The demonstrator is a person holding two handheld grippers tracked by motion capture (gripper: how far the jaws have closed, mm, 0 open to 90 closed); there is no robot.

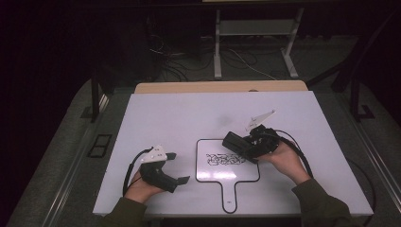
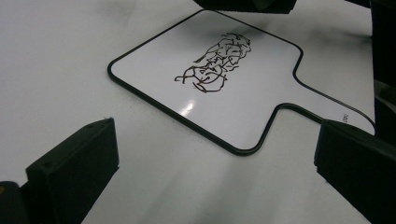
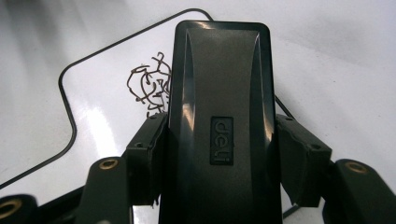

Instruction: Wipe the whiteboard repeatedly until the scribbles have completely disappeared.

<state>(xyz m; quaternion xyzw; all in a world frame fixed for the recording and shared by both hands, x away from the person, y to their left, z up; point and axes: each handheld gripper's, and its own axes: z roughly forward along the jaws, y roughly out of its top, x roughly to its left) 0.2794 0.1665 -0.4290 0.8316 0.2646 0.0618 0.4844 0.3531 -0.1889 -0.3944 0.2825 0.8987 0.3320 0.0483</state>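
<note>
Both grippers, left gripper (image 1: 177, 168) and right gripper (image 1: 236, 142), are black with blocky jaws, grey three-cornered top plates, brass-coloured screws and black trailing cables. Sleeves are dark olive.

Dim lab: floor cables (image 1: 189, 64), metal frames (image 1: 255, 38).

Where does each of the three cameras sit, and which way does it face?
High view: above the person's side, facing forward and down on the table; both hands with left gripper and right gripper.
Left gripper view: on that gripper, between open jaws toward the whiteboard paddle.
Right gripper view: down its jaws clamping the eraser.
Shared: the scribble shows in all three.
</note>
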